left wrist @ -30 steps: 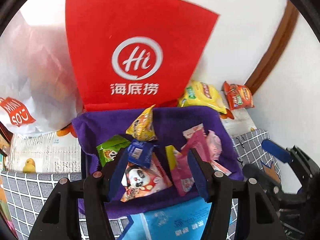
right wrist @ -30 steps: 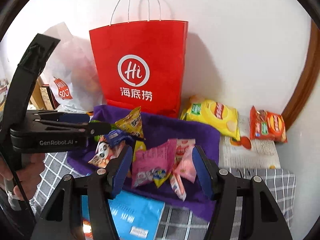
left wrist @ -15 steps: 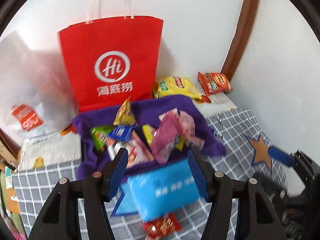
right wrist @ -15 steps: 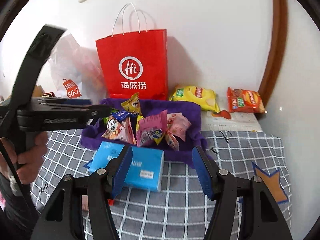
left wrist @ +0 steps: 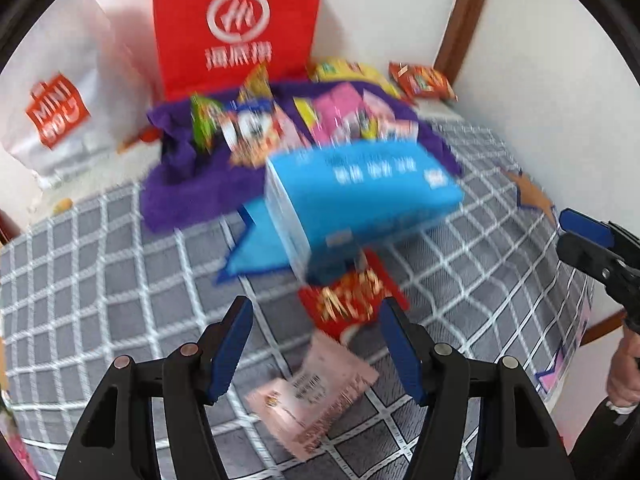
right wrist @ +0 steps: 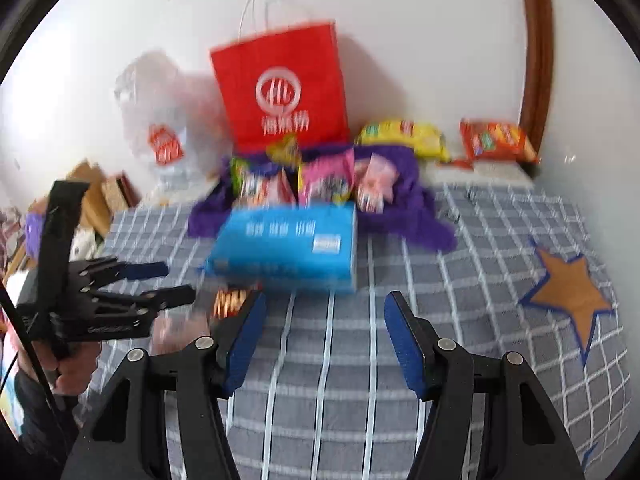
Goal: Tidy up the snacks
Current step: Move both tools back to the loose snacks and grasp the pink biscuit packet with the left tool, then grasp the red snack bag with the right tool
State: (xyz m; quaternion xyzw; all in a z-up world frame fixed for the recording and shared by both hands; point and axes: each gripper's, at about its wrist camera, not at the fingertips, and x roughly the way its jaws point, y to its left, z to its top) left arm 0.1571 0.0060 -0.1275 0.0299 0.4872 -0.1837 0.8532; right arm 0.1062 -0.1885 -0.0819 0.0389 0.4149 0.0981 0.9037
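Several small snack packets [left wrist: 256, 132] lie heaped on a purple cloth [left wrist: 188, 196] in front of a red paper bag [left wrist: 240, 20]. A blue soft pack [left wrist: 360, 196] lies nearer, on the checked cover. My left gripper [left wrist: 314, 312] is open above a red packet [left wrist: 348, 300] and a pink packet [left wrist: 316, 392], touching neither. The right gripper [right wrist: 325, 300] hangs open over bare checked cover, short of the blue pack [right wrist: 288, 248]. The left gripper [right wrist: 174, 280] shows there at the left, held by a hand. The frames are blurred by motion.
A yellow chip bag [right wrist: 404, 136] and an orange-red bag [right wrist: 496, 140] lie by the wall at the back right. A white plastic bag [left wrist: 60, 116] stands left of the red bag. Cardboard boxes [right wrist: 96, 196] sit at the far left. Wall and brown door frame [right wrist: 540, 60] close the back.
Both grippers have drawn back from the purple cloth toward the near side. The blue pack, then the red and pink packets, came into the left view. Both stay open.
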